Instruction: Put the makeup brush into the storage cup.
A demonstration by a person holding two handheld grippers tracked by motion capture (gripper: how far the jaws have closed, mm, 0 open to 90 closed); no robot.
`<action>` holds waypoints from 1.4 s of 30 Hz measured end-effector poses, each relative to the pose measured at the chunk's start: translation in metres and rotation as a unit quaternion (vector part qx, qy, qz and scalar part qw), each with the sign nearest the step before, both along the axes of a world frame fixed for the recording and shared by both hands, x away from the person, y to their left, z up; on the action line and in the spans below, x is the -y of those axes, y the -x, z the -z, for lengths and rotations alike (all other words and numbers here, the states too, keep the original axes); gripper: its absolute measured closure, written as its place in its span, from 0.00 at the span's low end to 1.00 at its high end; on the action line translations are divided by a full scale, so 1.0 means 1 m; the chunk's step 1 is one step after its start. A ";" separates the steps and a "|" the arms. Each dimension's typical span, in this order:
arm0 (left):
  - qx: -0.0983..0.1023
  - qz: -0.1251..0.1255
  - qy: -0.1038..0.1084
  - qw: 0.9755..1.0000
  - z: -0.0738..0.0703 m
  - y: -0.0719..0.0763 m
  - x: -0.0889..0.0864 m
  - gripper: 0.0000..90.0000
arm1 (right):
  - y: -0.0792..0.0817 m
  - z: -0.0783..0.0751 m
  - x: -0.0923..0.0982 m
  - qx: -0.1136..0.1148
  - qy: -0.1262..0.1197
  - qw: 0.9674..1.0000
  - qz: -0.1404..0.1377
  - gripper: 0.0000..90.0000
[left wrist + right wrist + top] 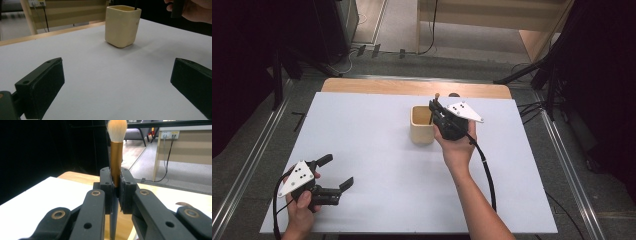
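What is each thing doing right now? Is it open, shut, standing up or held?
Left gripper: open, nothing between its jaws, low over the white table.
Right gripper: shut on the brush.
Brush: held upright, bristles up, dark handle going down into the cup.
Cup: standing upright on the table, open at the top.

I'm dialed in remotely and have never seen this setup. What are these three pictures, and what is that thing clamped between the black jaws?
A person works at a white table with a handheld two-jaw gripper in each hand. The high view looks down from above; the other two views ride on the grippers. The right gripper is shut on a makeup brush, bristles up, its handle reaching down into a cream cup. The left gripper rests near the table's front edge, jaws open, holding nothing. The cup shows ahead of it.
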State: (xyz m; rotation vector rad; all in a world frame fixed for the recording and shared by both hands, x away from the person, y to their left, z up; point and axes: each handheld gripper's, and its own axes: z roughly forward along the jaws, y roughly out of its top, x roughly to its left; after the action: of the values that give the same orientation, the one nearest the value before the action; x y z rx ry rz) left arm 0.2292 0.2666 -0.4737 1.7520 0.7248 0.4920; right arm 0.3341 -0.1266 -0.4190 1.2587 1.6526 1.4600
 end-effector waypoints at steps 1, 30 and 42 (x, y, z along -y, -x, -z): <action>0.000 0.000 0.000 1.000 0.000 0.000 0.000 0.00 | 0.000 0.001 0.000 0.001 0.001 1.000 0.000 0.94; 0.002 0.002 -0.005 1.000 0.000 0.000 0.001 0.00 | -0.005 0.036 -0.007 -0.034 0.030 0.999 0.006 0.94; 0.004 0.002 -0.002 1.000 0.000 0.000 0.001 0.00 | 0.009 0.018 -0.003 -0.032 0.042 0.999 0.006 0.13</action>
State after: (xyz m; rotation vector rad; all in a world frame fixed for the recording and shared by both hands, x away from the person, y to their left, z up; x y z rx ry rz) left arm 0.2289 0.2657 -0.4733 1.7549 0.7156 0.4981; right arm 0.3255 -0.1232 -0.4374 1.2789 1.7281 1.3416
